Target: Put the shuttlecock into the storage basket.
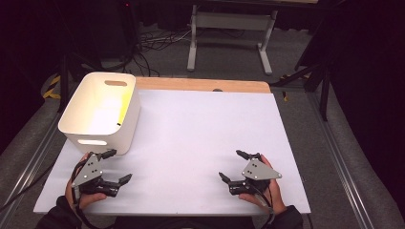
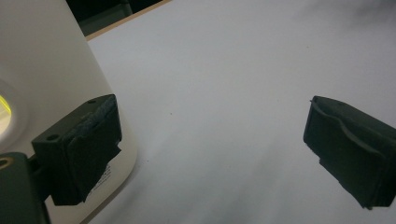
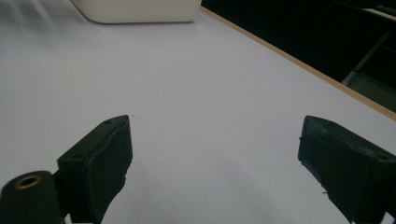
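A white bin (image 1: 101, 113) with oval handle slots stands on the left of the white table sheet (image 1: 200, 138); its inside looks bare. My left gripper (image 1: 117, 166) rests near the front left, just in front of the bin, jaws wide open and holding nothing. In the left gripper view the bin's wall (image 2: 51, 79) is right behind the left jaw, and the gripper (image 2: 210, 149) frames bare sheet. My right gripper (image 1: 233, 165) sits near the front right, also open with nothing between its jaws (image 3: 215, 163). The bin (image 3: 140, 9) shows far off in the right gripper view.
A wooden strip (image 1: 200, 85) runs along the table's far edge. Beyond it are a grey desk frame (image 1: 229, 33) and loose cables (image 1: 153, 43) on the floor. Dark stands flank both sides.
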Action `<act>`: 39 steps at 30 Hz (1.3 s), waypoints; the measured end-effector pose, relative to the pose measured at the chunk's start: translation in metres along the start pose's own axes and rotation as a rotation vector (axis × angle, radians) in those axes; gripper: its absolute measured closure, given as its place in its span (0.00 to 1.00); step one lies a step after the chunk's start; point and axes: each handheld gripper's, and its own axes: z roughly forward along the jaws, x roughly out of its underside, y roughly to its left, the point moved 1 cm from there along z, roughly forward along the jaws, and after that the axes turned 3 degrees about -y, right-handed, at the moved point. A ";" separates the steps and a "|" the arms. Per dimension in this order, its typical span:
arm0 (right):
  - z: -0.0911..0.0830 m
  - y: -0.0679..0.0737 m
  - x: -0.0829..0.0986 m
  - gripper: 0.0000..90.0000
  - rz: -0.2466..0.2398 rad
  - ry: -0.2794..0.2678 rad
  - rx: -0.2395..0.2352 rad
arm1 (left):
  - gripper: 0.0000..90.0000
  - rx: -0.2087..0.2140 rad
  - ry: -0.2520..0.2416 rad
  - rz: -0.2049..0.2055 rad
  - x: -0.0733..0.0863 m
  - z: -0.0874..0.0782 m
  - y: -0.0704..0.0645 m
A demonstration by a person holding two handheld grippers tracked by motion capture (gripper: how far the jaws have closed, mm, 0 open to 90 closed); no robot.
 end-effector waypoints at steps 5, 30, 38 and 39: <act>0.001 -0.001 0.000 0.12 -0.001 0.003 0.004 | 0.06 0.007 -0.007 -0.006 0.001 -0.001 0.001; 0.001 0.002 0.000 0.13 -0.007 0.019 0.015 | 0.06 0.018 0.006 -0.001 0.001 0.001 -0.001; 0.001 0.000 0.000 0.13 0.003 0.021 0.019 | 0.06 0.014 0.008 -0.007 0.001 0.002 0.000; 0.001 0.000 0.001 0.13 0.004 0.021 0.019 | 0.06 0.012 0.009 -0.008 0.001 0.002 0.000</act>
